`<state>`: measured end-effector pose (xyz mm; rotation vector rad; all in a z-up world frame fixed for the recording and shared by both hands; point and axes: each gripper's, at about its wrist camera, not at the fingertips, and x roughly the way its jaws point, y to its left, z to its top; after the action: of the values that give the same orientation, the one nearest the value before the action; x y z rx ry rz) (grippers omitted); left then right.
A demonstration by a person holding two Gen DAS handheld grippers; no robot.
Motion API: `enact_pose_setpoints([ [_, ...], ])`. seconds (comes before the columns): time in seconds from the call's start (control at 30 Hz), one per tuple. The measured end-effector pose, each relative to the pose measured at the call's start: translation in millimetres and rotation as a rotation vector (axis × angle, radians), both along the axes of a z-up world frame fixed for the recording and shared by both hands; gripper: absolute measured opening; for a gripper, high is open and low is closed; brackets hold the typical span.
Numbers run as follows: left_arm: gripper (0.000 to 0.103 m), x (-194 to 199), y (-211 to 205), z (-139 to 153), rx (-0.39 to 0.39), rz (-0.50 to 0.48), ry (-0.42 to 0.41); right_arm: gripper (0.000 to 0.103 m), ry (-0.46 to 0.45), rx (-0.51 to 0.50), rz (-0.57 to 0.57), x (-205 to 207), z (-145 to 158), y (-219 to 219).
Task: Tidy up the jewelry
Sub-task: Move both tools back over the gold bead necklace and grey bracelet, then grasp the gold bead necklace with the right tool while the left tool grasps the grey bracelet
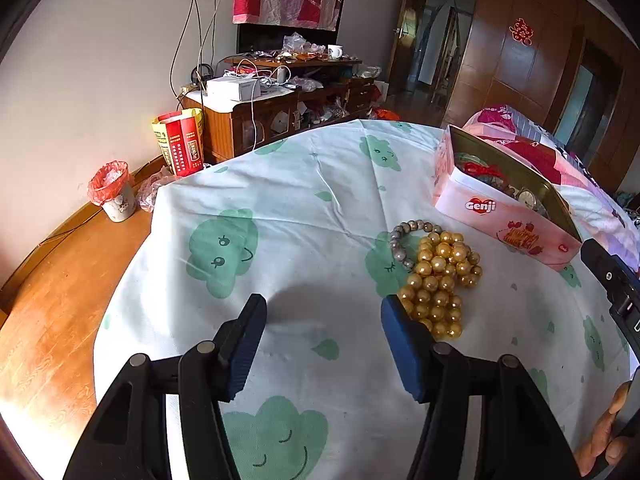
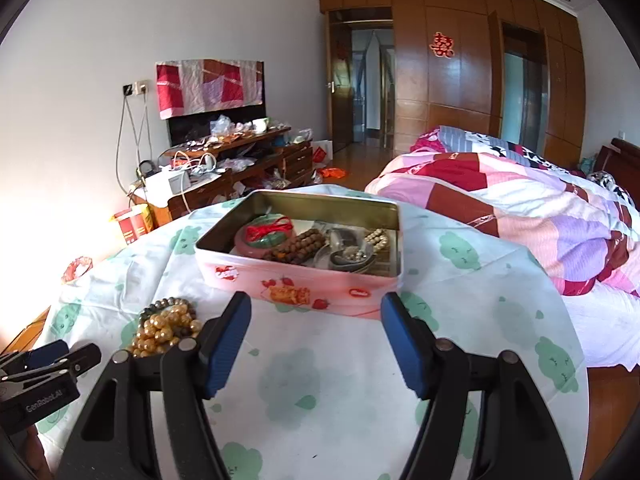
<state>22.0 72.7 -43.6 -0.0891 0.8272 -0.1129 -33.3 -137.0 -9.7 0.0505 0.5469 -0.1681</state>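
The pink tin (image 1: 506, 216) carries the brand "Genji" in white letters inside a red heart on its side wall, seen from the left wrist view; a smaller red heart logo near the tin's corner is too small to read. From the right wrist view, the black body of the left tongs (image 2: 60, 354) bears white lettering that reads roughly "GenRobot.AI". A red paper double-happiness sign (image 2: 442, 45) is stuck on the brown wardrobe door (image 2: 452, 92), and the print on the red and yellow cartons (image 1: 182, 148) on the floor cannot be read.
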Motion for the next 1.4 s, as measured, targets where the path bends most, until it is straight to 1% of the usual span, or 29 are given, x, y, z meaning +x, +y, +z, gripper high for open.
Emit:
enact_pose_setpoints([
  [0.2, 0.063, 1, 4, 1, -0.022, -0.009, 0.001, 0.070, 0.008, 0.011, 0.017, -1, 0, 4],
  [0.33, 0.066, 1, 2, 1, -0.017, -0.019, 0.004, 0.070, 0.022, 0.022, 0.036, 2, -1, 5],
  [0.43, 0.067, 1, 2, 1, -0.019, -0.023, 0.002, 0.070, 0.047, 0.061, 0.118, 7, -4, 10],
  [0.5, 0.067, -2, 4, 1, -0.033, -0.019, -0.007, 0.070, 0.094, 0.104, 0.186, 15, -9, 17],
  [0.53, 0.067, -4, 7, 1, -0.041, -0.007, -0.014, 0.070, 0.130, 0.128, 0.227, 21, -14, 25],
  [0.57, 0.067, -6, 10, 1, -0.044, 0.014, -0.019, 0.070, 0.149, 0.131, 0.251, 24, -16, 31],
  [0.63, 0.067, -14, 20, 1, -0.050, 0.080, -0.046, 0.070, 0.184, 0.132, 0.305, 32, -21, 47],
  [0.7, 0.067, -21, 31, 2, -0.069, 0.159, -0.068, 0.070, 0.224, 0.193, 0.379, 41, -28, 60],
  [0.73, 0.067, -21, 35, 2, -0.079, 0.182, -0.068, 0.070, 0.246, 0.205, 0.391, 45, -32, 64],
  [0.77, 0.067, -22, 36, 1, -0.086, 0.191, -0.068, 0.070, 0.268, 0.201, 0.393, 48, -35, 69],
  [0.83, 0.067, -21, 35, 2, -0.073, 0.198, -0.064, 0.070, 0.309, 0.181, 0.413, 56, -42, 80],
  [0.9, 0.067, -21, 35, 1, -0.068, 0.205, -0.059, 0.068, 0.364, 0.132, 0.407, 64, -49, 90],
  [0.93, 0.067, -21, 35, 1, -0.071, 0.204, -0.061, 0.068, 0.353, 0.095, 0.409, 65, -48, 95],
  [0.97, 0.067, -21, 35, 1, -0.067, 0.203, -0.060, 0.068, 0.351, 0.087, 0.413, 66, -49, 96],
  [1.03, 0.067, -20, 31, 0, -0.032, 0.198, -0.055, 0.065, 0.354, 0.120, 0.420, 67, -51, 91],
  [1.07, 0.067, -19, 29, 0, -0.020, 0.196, -0.052, 0.052, 0.352, 0.117, 0.418, 67, -51, 88],
  [1.1, 0.067, -18, 28, 0, -0.007, 0.193, -0.050, 0.028, 0.360, 0.096, 0.416, 67, -51, 88],
  [1.13, 0.067, -18, 27, 0, -0.001, 0.191, -0.049, 0.023, 0.364, 0.033, 0.407, 65, -50, 87],
  [1.17, 0.067, -18, 28, 0, 0.001, 0.190, -0.048, 0.023, 0.367, 0.030, 0.411, 64, -50, 85],
  [1.2, 0.067, -18, 28, 0, 0.001, 0.189, -0.049, 0.022, 0.366, 0.049, 0.415, 60, -49, 80],
  [1.27, 0.067, -18, 28, 0, 0.002, 0.189, -0.048, 0.019, 0.356, 0.119, 0.399, 55, -47, 63],
  [1.3, 0.067, -17, 28, 0, 0.007, 0.188, -0.047, 0.013, 0.336, 0.180, 0.379, 51, -44, 48],
  [1.4, 0.067, -16, 25, -1, 0.024, 0.181, -0.043, 0.013, 0.283, 0.289, 0.329, 41, -38, 18],
])
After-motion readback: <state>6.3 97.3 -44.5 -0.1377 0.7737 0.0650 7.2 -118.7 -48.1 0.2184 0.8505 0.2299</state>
